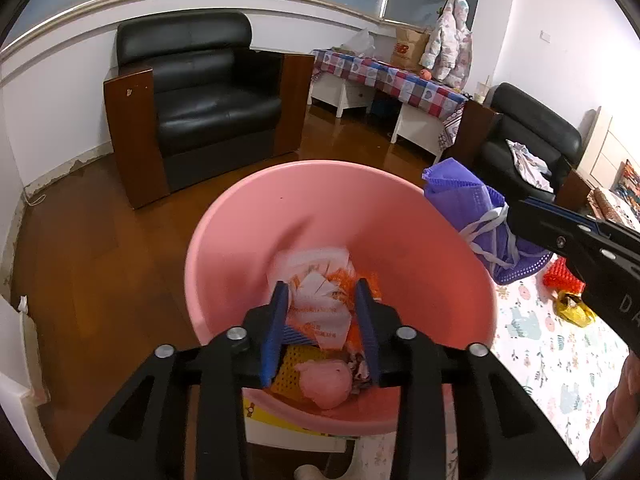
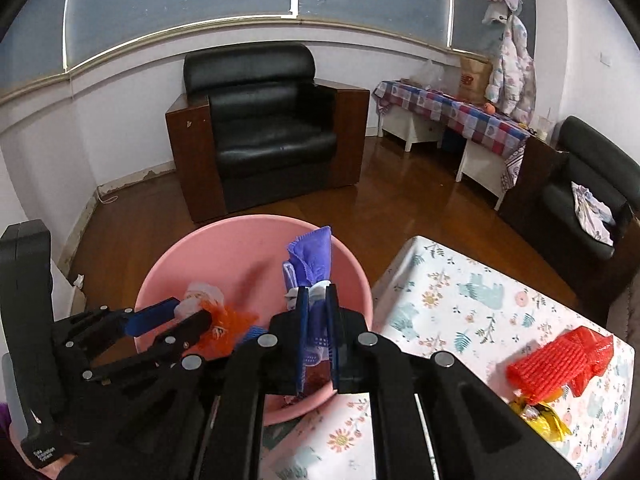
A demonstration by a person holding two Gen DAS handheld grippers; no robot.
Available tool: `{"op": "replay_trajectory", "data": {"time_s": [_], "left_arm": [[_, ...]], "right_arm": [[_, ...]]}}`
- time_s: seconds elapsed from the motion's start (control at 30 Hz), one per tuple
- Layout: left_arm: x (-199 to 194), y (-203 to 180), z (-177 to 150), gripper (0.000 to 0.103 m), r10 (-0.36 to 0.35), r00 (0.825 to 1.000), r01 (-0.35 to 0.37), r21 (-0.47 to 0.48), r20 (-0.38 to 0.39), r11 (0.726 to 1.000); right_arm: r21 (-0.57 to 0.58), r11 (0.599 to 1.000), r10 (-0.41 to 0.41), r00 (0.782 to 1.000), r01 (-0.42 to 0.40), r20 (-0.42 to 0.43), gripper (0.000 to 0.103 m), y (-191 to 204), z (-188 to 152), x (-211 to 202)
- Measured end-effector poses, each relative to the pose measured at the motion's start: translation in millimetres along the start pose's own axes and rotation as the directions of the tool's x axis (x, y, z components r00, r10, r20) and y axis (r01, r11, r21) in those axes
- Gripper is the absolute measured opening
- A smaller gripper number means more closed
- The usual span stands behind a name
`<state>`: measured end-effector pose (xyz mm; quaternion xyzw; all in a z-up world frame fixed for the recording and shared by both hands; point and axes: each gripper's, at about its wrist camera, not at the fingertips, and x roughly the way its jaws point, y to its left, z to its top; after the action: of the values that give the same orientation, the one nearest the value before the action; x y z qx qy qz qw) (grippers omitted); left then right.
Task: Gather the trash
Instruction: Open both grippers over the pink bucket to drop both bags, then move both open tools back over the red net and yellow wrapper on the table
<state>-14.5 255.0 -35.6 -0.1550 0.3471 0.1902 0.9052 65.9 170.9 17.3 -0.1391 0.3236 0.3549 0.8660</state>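
A pink basin (image 1: pixel 400 216) (image 2: pixel 248 248) holds trash: a yellow mesh piece (image 1: pixel 289 374) and a pink wad (image 1: pixel 325 384). My left gripper (image 1: pixel 322 286) (image 2: pixel 188 312) is over the basin, shut on an orange-and-white plastic wrapper (image 1: pixel 320 300) (image 2: pixel 216 312). My right gripper (image 2: pixel 318 292) is shut on a purple fabric mask (image 2: pixel 310 258) (image 1: pixel 460 196) and holds it above the basin's right rim. A red mesh net (image 2: pixel 560 360) (image 1: pixel 562 278) and a yellow wrapper (image 2: pixel 540 416) (image 1: pixel 574 308) lie on the table.
The table (image 2: pixel 460 300) has a floral cloth and stands right of the basin. A black armchair (image 2: pixel 264 120) is across the wooden floor. A checked-cloth bench (image 2: pixel 460 116) stands at the back right, a second black chair (image 2: pixel 588 184) at the far right.
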Motion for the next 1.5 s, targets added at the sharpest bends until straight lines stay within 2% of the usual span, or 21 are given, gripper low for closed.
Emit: {"op": "replay_trajectory", "data": {"time_s": [0.27, 0.37, 0.4, 0.43, 0.7, 0.83, 1.13, 1.3, 1.5], "left_arm": [[0, 7, 0, 0.059, -0.012, 1.000, 0.012, -0.033, 0.005, 0.999], [-3, 8, 0, 0.061, -0.020, 1.000, 0.020, -0.042, 0.013, 0.999], [-4, 7, -1, 0.061, -0.025, 1.000, 0.026, -0.045, 0.016, 0.999], [-6, 7, 0, 0.062, -0.032, 0.999, 0.033, -0.047, 0.022, 0.998], [-25, -2, 2, 0.064, -0.052, 0.997, 0.053, -0.036, 0.049, 0.998], [-37, -10, 4, 0.064, -0.062, 0.996, 0.063, -0.018, 0.060, 0.998], [-66, -59, -1, 0.064, -0.101, 0.990, 0.094, 0.073, 0.101, 0.993], [-79, -89, -6, 0.064, -0.128, 0.985, 0.114, 0.117, 0.116, 0.987], [-90, -123, -11, 0.064, -0.158, 0.980, 0.136, 0.165, 0.125, 0.977]], "right_arm": [[-0.011, 1.000, 0.001, 1.000, -0.001, 0.013, 0.012, 8, 4, 3], [-0.020, 1.000, -0.003, 1.000, 0.004, 0.030, 0.029, 8, 4, 0], [-0.019, 1.000, -0.007, 0.999, 0.007, 0.037, 0.039, 8, 4, -2], [-0.016, 1.000, -0.009, 0.999, 0.010, 0.045, 0.043, 8, 4, -5], [0.021, 0.999, -0.029, 0.997, 0.028, 0.071, 0.050, 0, -1, -28], [0.054, 0.996, -0.074, 0.993, 0.069, 0.091, 0.061, -13, -9, -48], [0.151, 0.973, -0.194, 0.975, 0.177, 0.106, 0.063, -48, -36, -102], [0.198, 0.944, -0.292, 0.948, 0.265, 0.123, 0.064, -72, -52, -136], [0.253, 0.915, -0.352, 0.927, 0.313, 0.126, 0.065, -100, -67, -164]]}}
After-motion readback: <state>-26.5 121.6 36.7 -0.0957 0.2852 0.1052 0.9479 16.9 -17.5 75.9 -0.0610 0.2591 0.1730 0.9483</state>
